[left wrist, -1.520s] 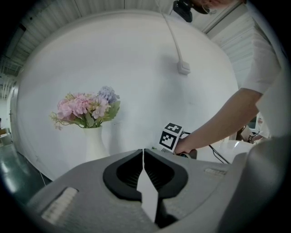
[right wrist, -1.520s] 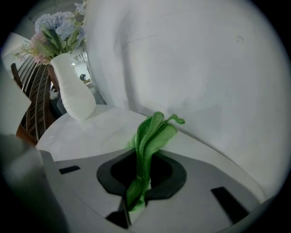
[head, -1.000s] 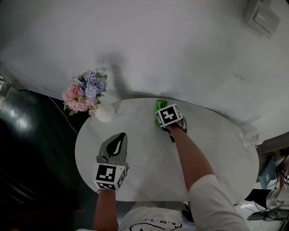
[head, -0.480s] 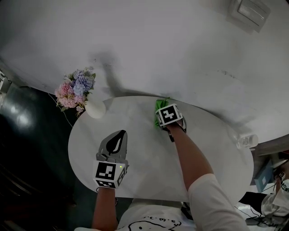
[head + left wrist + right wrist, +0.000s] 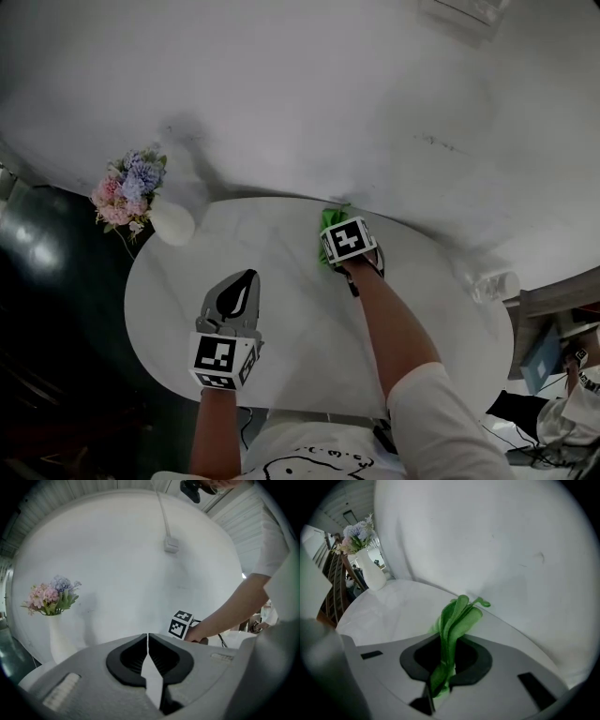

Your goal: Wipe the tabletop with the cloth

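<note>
The cloth is a bright green, soft rag, bunched into narrow upright folds and pinched between the closed jaws of the right gripper, with its loose end fanning out past the tips. It sits at the far edge of the tabletop, right of the middle. It seems to press on the surface, though the contact itself is hidden from above. The tabletop is a rounded, pale white slab, smooth and faintly glossy.

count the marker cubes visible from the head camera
2. One marker cube sits on the left gripper, over the table's near left part. The other cube is on the right gripper at the far edge, holding the green cloth.
</note>
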`<state>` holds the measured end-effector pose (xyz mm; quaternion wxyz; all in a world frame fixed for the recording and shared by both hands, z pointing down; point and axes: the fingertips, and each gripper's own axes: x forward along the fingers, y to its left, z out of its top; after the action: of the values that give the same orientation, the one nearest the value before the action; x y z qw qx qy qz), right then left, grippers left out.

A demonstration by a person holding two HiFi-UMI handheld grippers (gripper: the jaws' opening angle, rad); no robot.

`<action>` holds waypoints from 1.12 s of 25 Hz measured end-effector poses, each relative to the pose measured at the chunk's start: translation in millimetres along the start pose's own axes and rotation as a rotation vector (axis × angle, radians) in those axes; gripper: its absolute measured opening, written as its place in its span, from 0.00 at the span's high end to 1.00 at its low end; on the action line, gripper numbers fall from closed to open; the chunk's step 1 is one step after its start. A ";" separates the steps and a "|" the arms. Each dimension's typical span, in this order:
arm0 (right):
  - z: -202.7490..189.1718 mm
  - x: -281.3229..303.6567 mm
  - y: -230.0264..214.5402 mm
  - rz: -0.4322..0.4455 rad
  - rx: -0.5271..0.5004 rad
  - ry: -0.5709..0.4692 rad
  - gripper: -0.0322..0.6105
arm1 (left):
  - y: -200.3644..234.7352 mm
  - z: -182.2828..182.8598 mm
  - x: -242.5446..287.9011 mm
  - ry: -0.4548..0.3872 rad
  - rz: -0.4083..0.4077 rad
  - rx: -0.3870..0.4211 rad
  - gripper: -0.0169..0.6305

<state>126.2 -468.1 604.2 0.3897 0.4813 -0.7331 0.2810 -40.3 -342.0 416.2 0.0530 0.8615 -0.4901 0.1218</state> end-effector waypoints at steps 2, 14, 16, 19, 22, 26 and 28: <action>-7.0 -5.1 -7.9 -0.004 0.003 0.002 0.88 | -6.3 2.7 2.7 -0.006 0.004 -0.003 0.94; -44.5 -29.8 -53.9 -0.012 0.042 0.008 0.88 | -59.0 11.4 13.6 -0.013 -0.015 0.009 0.94; -50.4 -33.5 -60.5 -0.012 0.049 0.007 0.88 | -66.6 12.0 14.8 -0.014 -0.015 0.010 0.94; -58.2 -38.6 -70.4 -0.009 0.056 0.003 0.88 | -80.2 12.8 17.3 -0.015 -0.018 0.013 0.94; -65.6 -44.0 -79.6 -0.007 0.063 0.000 0.88 | -95.2 13.0 19.2 -0.013 -0.025 0.017 0.94; -75.1 -49.7 -90.9 -0.004 0.071 -0.006 0.88 | -112.0 13.6 22.2 -0.010 -0.031 0.024 0.94; -79.8 -53.3 -97.1 -0.004 0.073 -0.007 0.88 | -119.8 15.3 24.7 -0.013 -0.034 0.027 0.94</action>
<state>252.5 -416.2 605.8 0.3697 0.4977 -0.7228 0.3052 76.9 -304.2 411.3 0.0404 0.8710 -0.4741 0.1220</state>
